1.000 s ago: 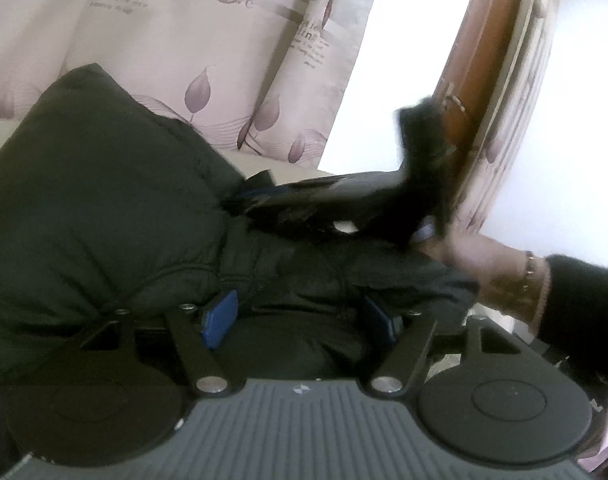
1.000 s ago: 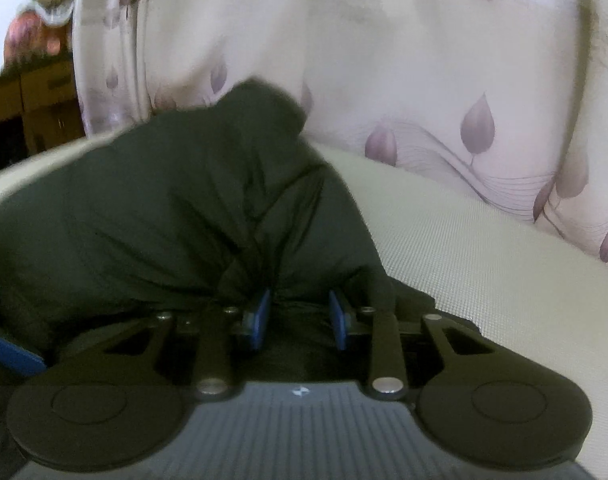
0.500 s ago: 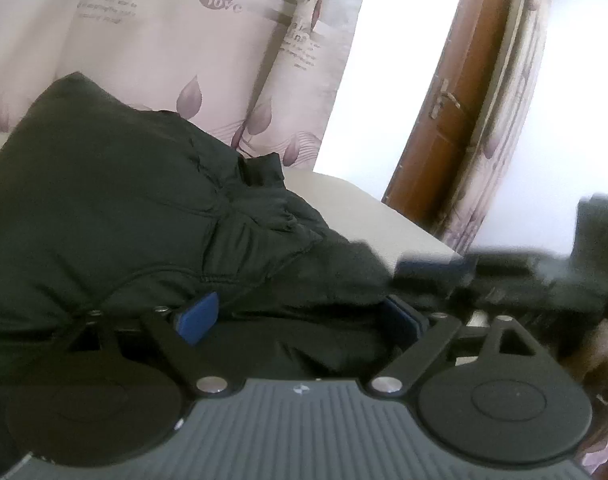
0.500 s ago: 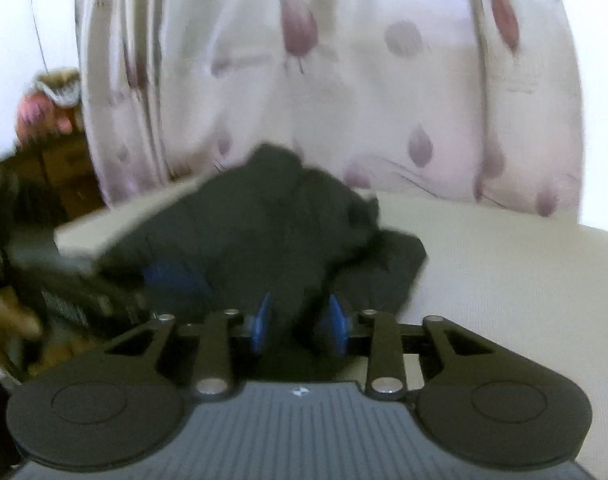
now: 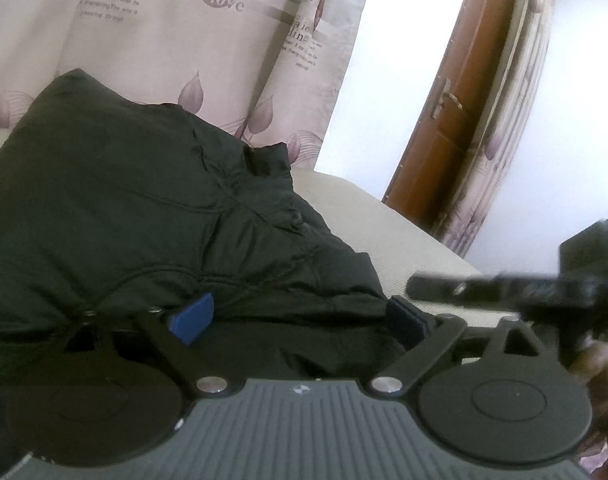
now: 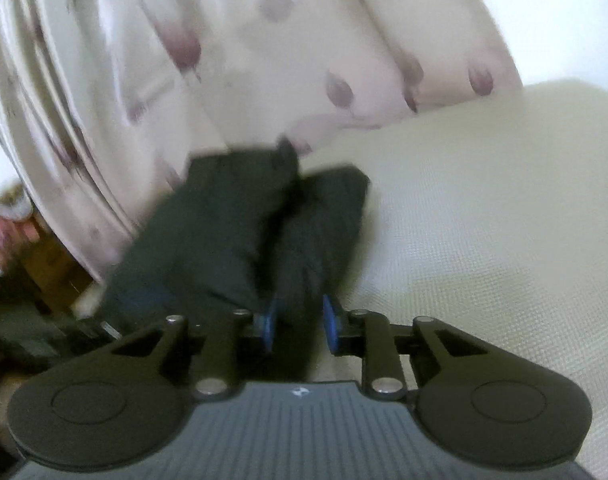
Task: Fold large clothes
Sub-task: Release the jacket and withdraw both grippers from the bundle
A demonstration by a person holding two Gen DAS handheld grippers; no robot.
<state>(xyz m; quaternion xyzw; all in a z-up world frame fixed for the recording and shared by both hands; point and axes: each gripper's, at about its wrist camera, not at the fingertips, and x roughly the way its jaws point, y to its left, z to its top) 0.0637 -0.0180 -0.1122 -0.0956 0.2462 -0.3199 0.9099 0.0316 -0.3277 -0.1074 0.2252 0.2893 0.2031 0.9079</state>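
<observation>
A large black padded jacket [image 5: 123, 208] lies bunched on a cream mattress [image 5: 384, 220]. My left gripper [image 5: 299, 316] is open wide, its blue pads [image 5: 191, 316] resting against the jacket's near edge, with fabric between the jaws but not pinched. In the right wrist view my right gripper [image 6: 297, 324] is shut on a fold of the jacket [image 6: 243, 232], which stretches away from the pads toward the curtain. The right gripper [image 5: 504, 284] also shows blurred at the right of the left wrist view.
A pale curtain with purple leaves [image 5: 183, 40] hangs behind the bed. A brown wooden door [image 5: 456, 112] stands at the right of it. Bare cream mattress [image 6: 484, 220] spreads to the right of the jacket. Dark furniture [image 6: 35, 256] sits at the far left.
My right gripper has pulled its fold of the jacket away to the right and lower, out across the bed. My left gripper has opened wider and stays at the jacket's edge.
</observation>
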